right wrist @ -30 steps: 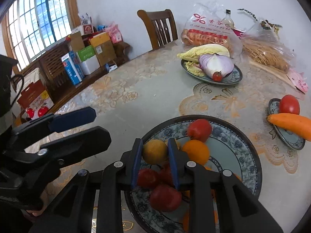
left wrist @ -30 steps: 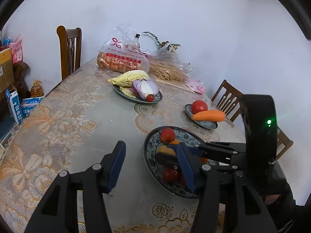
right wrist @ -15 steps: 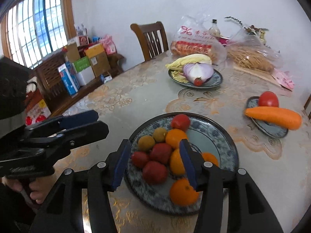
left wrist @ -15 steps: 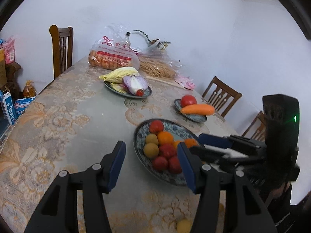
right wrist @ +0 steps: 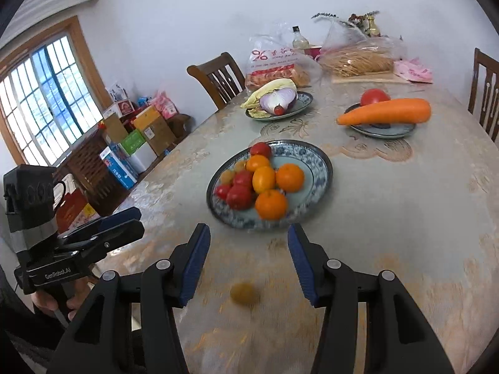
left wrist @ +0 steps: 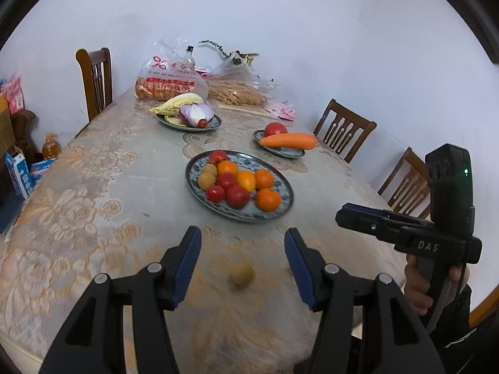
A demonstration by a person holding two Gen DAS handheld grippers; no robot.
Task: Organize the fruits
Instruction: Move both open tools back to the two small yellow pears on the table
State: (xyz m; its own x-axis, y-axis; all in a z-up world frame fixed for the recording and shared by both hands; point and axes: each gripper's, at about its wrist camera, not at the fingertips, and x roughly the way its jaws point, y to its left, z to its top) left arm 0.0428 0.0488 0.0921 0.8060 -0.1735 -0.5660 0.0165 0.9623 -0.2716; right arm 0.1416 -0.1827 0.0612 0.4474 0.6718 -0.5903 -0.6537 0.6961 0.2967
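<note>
Both claws, left claw (left wrist: 239, 251) and right claw (right wrist: 249, 246), hang spread and empty near the worktop (left wrist: 131, 187) edge; one small yellowish fruit (left wrist: 241, 275) lies alone on bare cloth before the fruit plate (left wrist: 285, 205).

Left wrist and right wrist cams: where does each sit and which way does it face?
Left wrist: on the left gripper, looking down along its open fingers at the table; the right gripper and hand show at its right edge.
Right wrist: on the right gripper, facing the same table end, jaws open and empty, just opened; the left gripper shows at left.
Shared: the fruit plate, the loose yellow-brown fruit, the carrot.
</note>
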